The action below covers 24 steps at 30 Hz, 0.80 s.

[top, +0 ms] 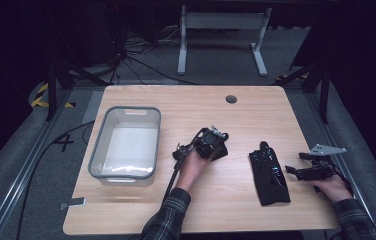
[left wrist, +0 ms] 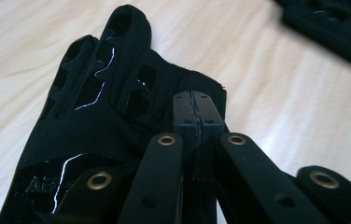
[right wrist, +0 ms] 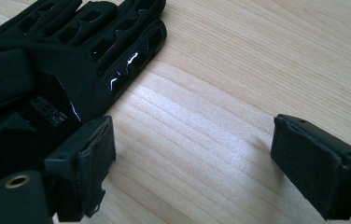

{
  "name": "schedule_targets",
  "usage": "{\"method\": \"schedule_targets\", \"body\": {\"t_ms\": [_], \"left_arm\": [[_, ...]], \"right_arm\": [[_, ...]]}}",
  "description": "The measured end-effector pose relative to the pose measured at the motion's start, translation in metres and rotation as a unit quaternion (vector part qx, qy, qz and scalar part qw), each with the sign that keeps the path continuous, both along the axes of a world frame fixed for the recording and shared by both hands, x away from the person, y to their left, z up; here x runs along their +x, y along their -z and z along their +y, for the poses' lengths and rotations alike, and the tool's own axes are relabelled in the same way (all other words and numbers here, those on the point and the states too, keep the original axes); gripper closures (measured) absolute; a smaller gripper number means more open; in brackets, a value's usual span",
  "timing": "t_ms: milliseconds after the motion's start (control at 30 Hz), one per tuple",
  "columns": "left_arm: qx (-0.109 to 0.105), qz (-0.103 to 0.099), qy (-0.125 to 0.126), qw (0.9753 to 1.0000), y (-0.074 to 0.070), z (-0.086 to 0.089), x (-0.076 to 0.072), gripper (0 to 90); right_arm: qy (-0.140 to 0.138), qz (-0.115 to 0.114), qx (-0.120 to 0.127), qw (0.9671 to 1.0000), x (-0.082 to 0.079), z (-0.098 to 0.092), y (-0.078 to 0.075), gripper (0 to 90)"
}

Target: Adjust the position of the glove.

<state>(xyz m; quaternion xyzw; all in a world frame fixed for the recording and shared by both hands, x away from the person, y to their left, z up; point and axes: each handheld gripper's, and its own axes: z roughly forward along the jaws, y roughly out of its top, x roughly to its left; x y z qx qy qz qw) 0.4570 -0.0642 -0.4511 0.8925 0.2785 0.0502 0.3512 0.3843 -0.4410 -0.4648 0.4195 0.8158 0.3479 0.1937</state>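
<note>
bare table (top: 236, 120) between gloves (top: 270, 172), bin (top: 126, 142) left

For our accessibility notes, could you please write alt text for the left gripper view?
The left claw, jaws shut, pinches the edge of a black glove over a light wooden table. Another dark glove lies blurred at the upper right.

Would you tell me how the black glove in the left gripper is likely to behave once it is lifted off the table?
The glove looks like thin soft fabric, so it will probably droop. The left gripper pinches only its edge, so the fingers would likely dangle. Its glossy patches may be slippery, though cloth seems unlikely to slide out.
</note>
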Motion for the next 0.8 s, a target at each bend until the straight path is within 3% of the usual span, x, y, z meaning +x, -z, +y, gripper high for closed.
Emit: {"method": "schedule_targets", "body": {"t_ms": [233, 467, 667, 800], "left_arm": [[-0.007, 0.005, 0.037, 0.9993, 0.000, -0.027, -0.013, 90.0], [-0.009, 0.003, 0.049, 0.9988, 0.001, -0.039, -0.019, 90.0], [-0.016, 0.003, 0.043, 0.9989, -0.007, -0.030, -0.018, 89.8], [-0.023, -0.015, 0.021, 0.9994, -0.020, -0.007, -0.015, 89.9]], "right_arm": [[0.000, 0.000, 0.000, 1.0000, 0.000, 0.000, 0.000, 14.3], [0.000, 0.000, 0.000, 1.0000, 0.000, 0.000, 0.000, 14.3], [-0.001, 0.001, 0.000, 1.0000, 0.000, 0.000, 0.000, 14.1], [-0.003, 0.001, 0.000, 1.0000, 0.000, 0.000, 0.000, 14.1]]}}
